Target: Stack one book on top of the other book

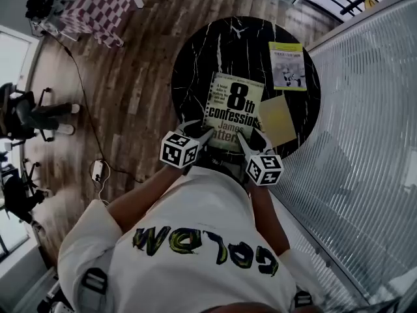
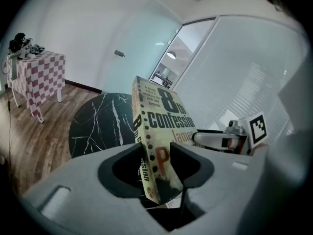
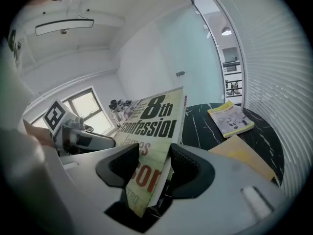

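Left tool (image 1: 202, 135) (image 2: 159, 166): jaws part-way apart and clamped on the near left corner of the 8th confession book (image 1: 234, 109) (image 2: 161, 116), at the spine side, with both pads pressing on the covers.
Right tool (image 1: 251, 142) (image 3: 149, 173): jaws likewise clamped on the same book (image 3: 151, 116) at its near right corner, where the page edges show beside the right-hand pad.
Marker cubes: one on each tool, seen just in front of the person's white shirt (image 1: 195, 240) in the head view.
8th confession book: held between the two tools, front cover up and title readable. It tilts upward away from the jaws in both gripper views, above the near part of the bench (image 1: 202, 64) (image 2: 98, 126) (image 3: 200, 126).
Bench: round, black with white veins.
Yellow-green book (image 1: 287, 65) (image 3: 231, 117): lies flat on the far right part of the bench, well apart from the held book.
Tan folder (image 1: 277, 119) (image 3: 244, 155): flat on the bench at its right side — between the yellow-green book and the right tool, just beside the held book's right edge.
Surroundings: wood floor (image 1: 130, 90), a checked tablecloth (image 1: 104, 5) (image 2: 41, 70) at the far left, and a ribbed glass wall (image 1: 365, 109) along the right.
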Available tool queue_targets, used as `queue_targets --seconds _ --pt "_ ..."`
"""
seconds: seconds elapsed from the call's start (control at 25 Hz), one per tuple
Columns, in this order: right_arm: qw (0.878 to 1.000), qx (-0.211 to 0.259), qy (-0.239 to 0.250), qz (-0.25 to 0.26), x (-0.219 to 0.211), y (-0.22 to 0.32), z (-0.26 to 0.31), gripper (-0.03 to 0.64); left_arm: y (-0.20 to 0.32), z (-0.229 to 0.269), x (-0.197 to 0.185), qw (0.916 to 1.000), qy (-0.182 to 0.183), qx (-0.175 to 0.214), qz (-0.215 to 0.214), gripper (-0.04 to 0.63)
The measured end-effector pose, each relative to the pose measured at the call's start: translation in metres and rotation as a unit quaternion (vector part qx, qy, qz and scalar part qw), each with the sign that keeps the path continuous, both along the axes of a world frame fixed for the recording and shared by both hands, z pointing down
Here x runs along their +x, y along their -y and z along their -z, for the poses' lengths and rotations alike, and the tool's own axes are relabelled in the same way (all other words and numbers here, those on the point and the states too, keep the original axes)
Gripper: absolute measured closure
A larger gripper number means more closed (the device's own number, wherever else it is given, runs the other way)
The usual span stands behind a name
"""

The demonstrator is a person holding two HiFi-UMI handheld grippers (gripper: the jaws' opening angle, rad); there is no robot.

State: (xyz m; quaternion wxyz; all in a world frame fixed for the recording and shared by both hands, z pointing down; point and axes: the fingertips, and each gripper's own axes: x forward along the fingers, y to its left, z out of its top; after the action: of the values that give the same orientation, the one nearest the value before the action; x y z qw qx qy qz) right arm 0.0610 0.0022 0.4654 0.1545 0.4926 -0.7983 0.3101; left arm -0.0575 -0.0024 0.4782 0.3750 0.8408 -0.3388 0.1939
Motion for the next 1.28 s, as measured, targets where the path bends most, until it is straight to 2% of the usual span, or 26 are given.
queue_targets --seconds 0.56,0.72,1.0,1.28 --pt "0.996 -0.002 -0.020 -0.086 0.070 -0.032 0.003 0.407 -0.015 -0.002 0.073 0.9962 -0.020 -0.004 -0.085 0.405" --pt "0.995 -0.003 -0.024 -0.097 0.080 -0.037 0.004 0.408 -0.019 -0.002 0.084 0.9951 -0.019 -0.007 -0.097 0.404" --pt "0.996 0.000 -0.030 -0.087 0.084 -0.033 0.004 0.408 -0.022 -0.003 0.087 0.9938 -0.012 -0.010 -0.110 0.405" --pt "0.997 -0.008 -0.066 -0.026 0.084 -0.021 0.007 0.413 -0.036 -0.008 0.087 0.9907 -0.009 -0.034 -0.131 0.403"
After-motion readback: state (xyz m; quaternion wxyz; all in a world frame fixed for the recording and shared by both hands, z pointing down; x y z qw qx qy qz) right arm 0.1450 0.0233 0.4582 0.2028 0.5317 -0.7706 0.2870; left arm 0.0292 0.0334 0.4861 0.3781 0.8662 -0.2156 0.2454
